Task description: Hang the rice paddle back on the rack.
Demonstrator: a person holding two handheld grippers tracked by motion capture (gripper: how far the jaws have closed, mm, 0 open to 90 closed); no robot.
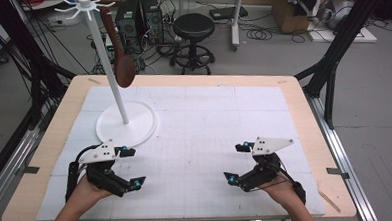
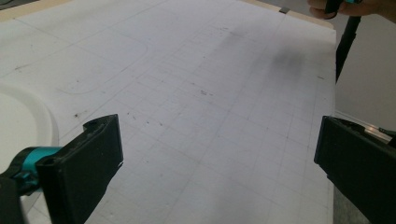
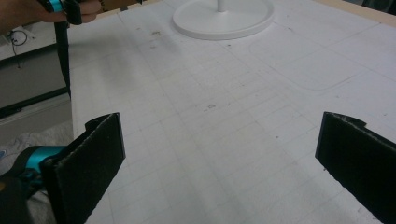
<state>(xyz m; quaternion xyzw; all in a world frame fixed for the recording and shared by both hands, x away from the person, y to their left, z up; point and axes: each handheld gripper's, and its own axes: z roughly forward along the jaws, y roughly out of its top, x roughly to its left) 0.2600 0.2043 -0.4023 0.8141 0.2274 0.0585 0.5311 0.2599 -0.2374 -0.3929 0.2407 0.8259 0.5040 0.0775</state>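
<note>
My left tool [image 1: 131, 168] hovers low over the worktop [image 1: 304, 103], its matte black jaws wide apart on nothing. Just beyond it stands a white stand [image 1: 126, 124]: a flat round base and a slim, leaning pole topped with hooks. A smooth brown wooden spoon [image 1: 120, 54] hangs from one hook. The worktop is pale wood under a scuffed white gridded mat [image 1: 209, 115]. My right tool [image 1: 238, 162] also holds its jaws wide apart, empty. I can read no writing.

Left tongs [image 2: 219, 158] spread wide (nothing between), white gridded mat [image 2: 205, 93], round white base [image 2: 23, 121] at left
</note>
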